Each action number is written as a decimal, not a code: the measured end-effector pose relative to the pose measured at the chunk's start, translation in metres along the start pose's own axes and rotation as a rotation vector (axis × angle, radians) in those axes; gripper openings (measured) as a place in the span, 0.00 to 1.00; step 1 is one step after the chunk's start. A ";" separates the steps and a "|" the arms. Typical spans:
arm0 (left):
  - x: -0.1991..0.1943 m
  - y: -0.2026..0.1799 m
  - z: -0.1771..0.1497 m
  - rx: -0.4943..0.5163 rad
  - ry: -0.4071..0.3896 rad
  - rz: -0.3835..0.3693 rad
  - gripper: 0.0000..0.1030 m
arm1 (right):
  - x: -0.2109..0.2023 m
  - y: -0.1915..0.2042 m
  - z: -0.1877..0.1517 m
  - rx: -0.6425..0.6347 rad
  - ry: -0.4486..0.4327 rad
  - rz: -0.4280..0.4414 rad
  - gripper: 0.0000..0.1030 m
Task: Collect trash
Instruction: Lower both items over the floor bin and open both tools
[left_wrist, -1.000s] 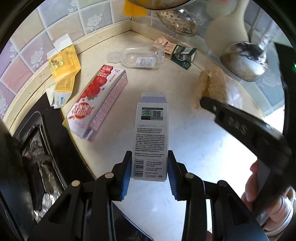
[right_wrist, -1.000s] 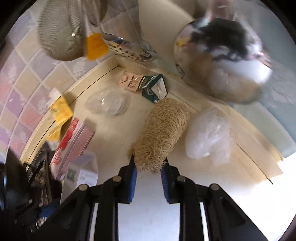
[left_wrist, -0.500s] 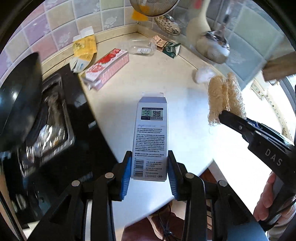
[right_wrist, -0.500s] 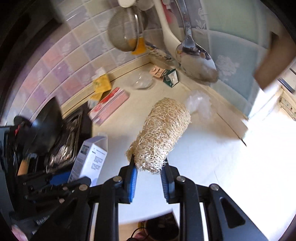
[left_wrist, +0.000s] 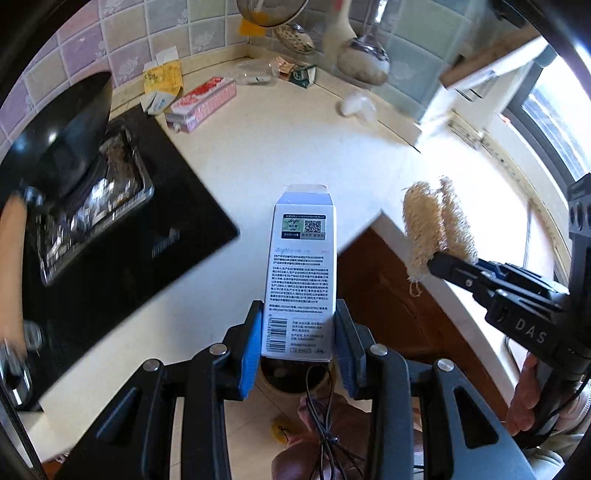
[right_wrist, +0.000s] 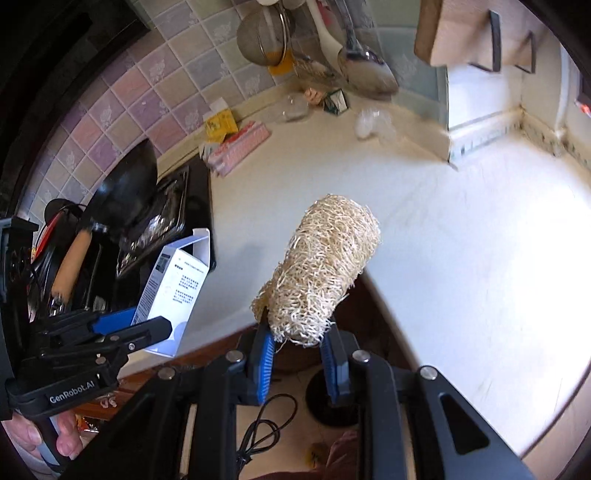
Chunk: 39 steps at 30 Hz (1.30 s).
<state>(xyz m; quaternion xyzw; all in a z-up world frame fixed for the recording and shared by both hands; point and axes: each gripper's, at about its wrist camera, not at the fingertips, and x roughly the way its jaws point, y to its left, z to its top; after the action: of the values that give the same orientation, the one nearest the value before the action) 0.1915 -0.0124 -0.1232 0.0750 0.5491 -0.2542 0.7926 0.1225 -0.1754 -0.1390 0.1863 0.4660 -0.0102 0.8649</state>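
Note:
My left gripper (left_wrist: 298, 343) is shut on a white printed carton (left_wrist: 303, 273) and holds it in the air over the counter's front edge; it also shows in the right wrist view (right_wrist: 173, 288). My right gripper (right_wrist: 297, 350) is shut on a tan loofah sponge (right_wrist: 321, 269), held off the counter edge, seen also in the left wrist view (left_wrist: 436, 229). More trash lies at the back corner: a pink strawberry box (left_wrist: 201, 105), a yellow carton (left_wrist: 162, 77), a clear plastic bottle (left_wrist: 255, 72), a green packet (left_wrist: 304, 75) and a crumpled plastic wrap (left_wrist: 356, 105).
A black cooktop (left_wrist: 122, 236) with a foil tray and a dark wok (left_wrist: 62, 136) is on the left. Utensils and a strainer (right_wrist: 262, 37) hang on the tiled wall. Cables (right_wrist: 262, 432) and a dark round base (right_wrist: 332, 398) are on the floor below the counter edge.
Both grippers have pulled back and up from the counter with the carton and the loofah in them. The counter edge and floor have come into view.

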 end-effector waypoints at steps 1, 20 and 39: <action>-0.002 0.001 -0.011 0.005 0.003 -0.007 0.33 | -0.001 0.005 -0.011 -0.006 0.004 -0.004 0.22; 0.053 -0.015 -0.134 0.068 0.157 -0.062 0.33 | 0.028 0.007 -0.133 -0.003 0.180 -0.073 0.22; 0.332 0.011 -0.210 -0.048 0.455 -0.092 0.33 | 0.273 -0.089 -0.238 0.021 0.605 -0.056 0.23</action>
<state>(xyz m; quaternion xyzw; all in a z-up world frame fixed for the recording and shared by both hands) 0.1105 -0.0255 -0.5074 0.0864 0.7223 -0.2536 0.6376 0.0694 -0.1369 -0.5063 0.1768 0.7072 0.0172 0.6843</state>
